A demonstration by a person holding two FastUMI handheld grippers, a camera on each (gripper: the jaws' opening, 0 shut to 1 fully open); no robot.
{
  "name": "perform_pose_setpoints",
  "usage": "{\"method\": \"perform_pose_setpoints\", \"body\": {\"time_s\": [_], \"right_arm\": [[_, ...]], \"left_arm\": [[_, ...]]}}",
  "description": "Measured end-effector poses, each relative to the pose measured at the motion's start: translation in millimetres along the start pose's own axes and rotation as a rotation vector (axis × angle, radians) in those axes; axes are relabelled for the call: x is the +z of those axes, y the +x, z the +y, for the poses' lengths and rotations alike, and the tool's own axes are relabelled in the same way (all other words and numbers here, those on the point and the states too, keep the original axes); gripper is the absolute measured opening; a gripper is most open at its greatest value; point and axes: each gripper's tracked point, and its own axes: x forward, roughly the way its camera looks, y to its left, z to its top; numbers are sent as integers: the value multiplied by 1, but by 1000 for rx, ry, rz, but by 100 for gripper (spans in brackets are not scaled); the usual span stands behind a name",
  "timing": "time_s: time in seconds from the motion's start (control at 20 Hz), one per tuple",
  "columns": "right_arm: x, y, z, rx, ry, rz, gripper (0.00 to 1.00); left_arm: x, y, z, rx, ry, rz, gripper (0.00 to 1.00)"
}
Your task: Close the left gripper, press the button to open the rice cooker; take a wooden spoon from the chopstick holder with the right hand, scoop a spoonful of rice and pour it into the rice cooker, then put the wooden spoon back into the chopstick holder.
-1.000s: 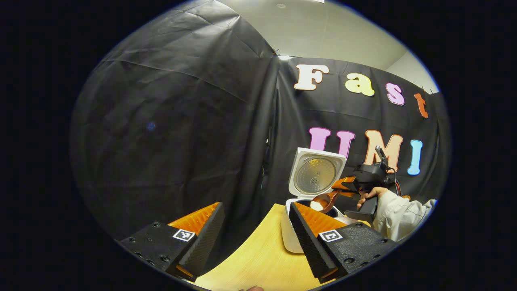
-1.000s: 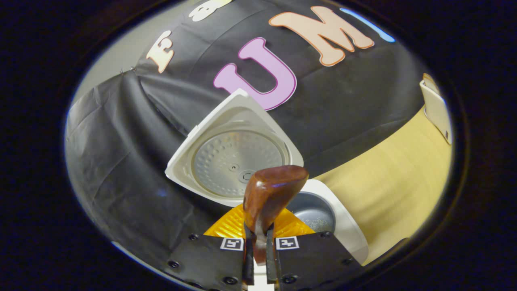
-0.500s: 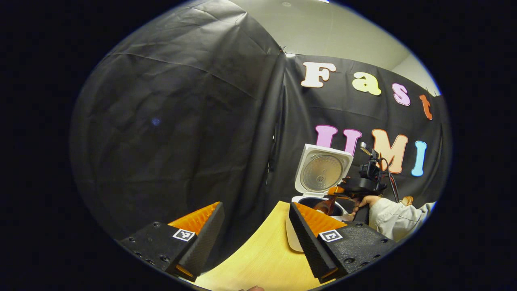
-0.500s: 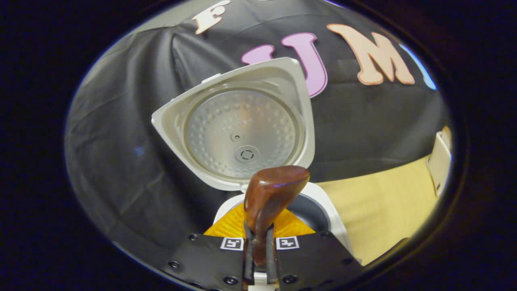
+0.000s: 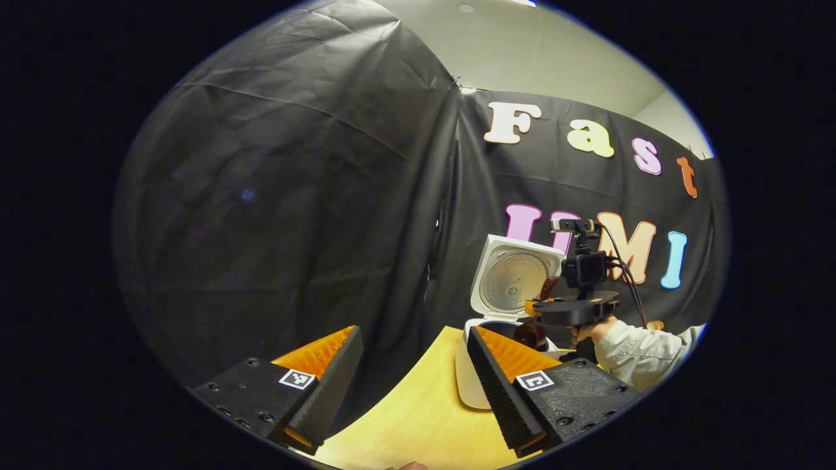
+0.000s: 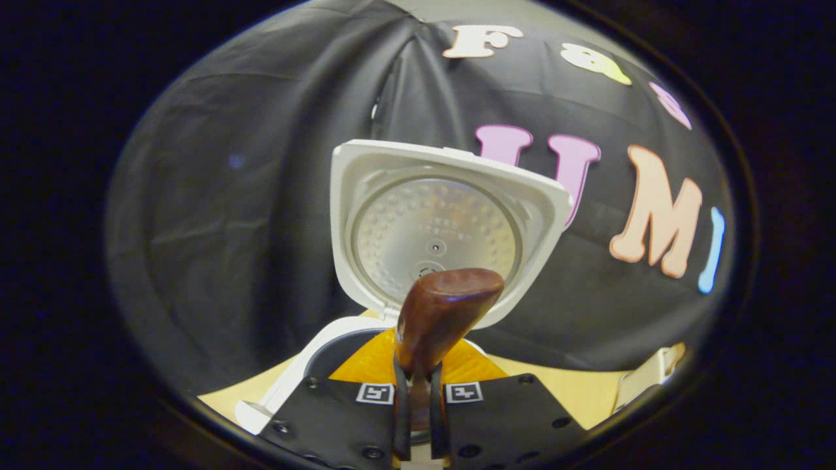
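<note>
item: left gripper (image 5: 415, 385) — i am holding it low over the near end of the wooden table (image 5: 418, 418), fingers standing wide apart and gripping nothing, pointing toward the booth corner

item: right gripper (image 6: 418, 418) — i am keeping its two fingers pressed together on the handle of the wooden spoon (image 6: 441, 316), the spoon's bowl rising straight ahead of the camera with its rounded back showing; in the left gripper view this gripper (image 5: 532, 320) is sitting roughly level beside the cooker, a hand (image 5: 588, 331) in a pale sleeve (image 5: 643, 356) gripping it from below

item: rice cooker (image 5: 486, 362) — standing on the table with its lid (image 6: 444, 225) swung up and open, metal inner plate facing me; the dark pot opening is lying just under the right gripper's fingers; i cannot tell whether rice is in the pot
</note>
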Motion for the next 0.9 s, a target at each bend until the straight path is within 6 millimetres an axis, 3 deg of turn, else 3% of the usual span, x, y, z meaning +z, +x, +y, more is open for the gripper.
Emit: {"method": "perform_pose_setpoints", "body": {"time_s": [0.05, 0.15, 0.2, 0.35, 0.6, 0.8, 0.9], "right_arm": [[4, -3, 0, -11, -40, -20, 14], [7, -9, -4, -21, -89, -38, 15], [9, -12, -1, -14, -80, -41, 17], [17, -17, -10, -5, -39, -55, 16], [30, -41, -26, 109, 279, -12, 15], [41, -69, -55, 148, 423, -28, 14], [43, -94, -72, 153, 465, -36, 15]], "left_arm": [[2, 0, -2, -3, 4, -5, 96], [4, 2, -7, -13, 20, -11, 92], [6, 2, -10, -20, 27, -18, 95], [12, 4, -21, -41, 36, -36, 93], [18, 4, -40, -80, 37, -50, 93], [20, 6, -69, -126, 45, -57, 93], [22, 7, -87, -157, 53, -65, 93]]}}
